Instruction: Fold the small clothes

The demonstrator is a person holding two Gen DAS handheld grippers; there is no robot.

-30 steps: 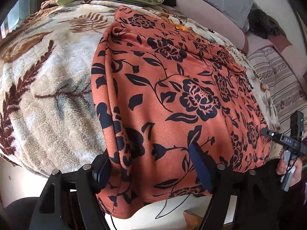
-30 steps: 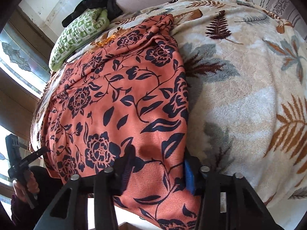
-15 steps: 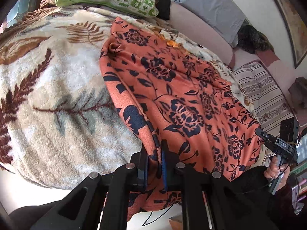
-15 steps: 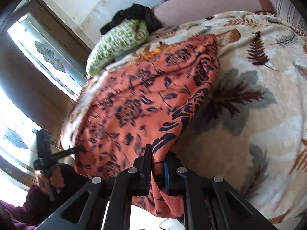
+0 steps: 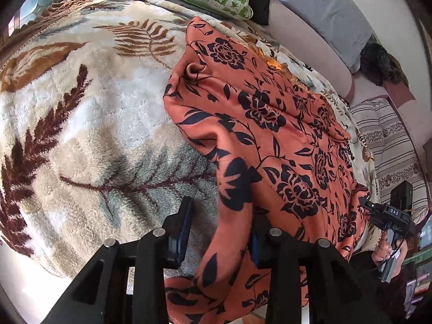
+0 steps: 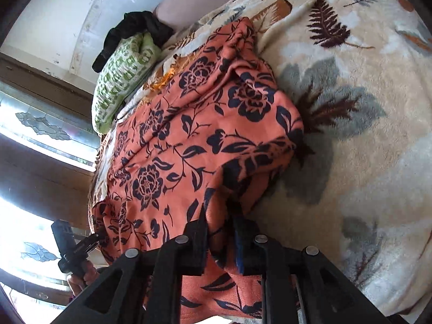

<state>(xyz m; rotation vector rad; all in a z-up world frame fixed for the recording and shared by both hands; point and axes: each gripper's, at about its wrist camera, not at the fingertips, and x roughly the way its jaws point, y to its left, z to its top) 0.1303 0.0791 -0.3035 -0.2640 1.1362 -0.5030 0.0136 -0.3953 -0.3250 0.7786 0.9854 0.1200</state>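
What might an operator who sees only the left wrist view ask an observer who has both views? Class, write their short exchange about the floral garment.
Operator: Is there cloth between the jaws of the right gripper?
Observer: Yes, an edge of the orange floral garment sits between them, and they are opening.
Operator: What shows of my left gripper from there?
Observer: A hand holds its handle, at the garment's lower-left corner in the right wrist view.

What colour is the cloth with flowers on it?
The cloth is orange with dark navy flowers; the left wrist view shows it best.
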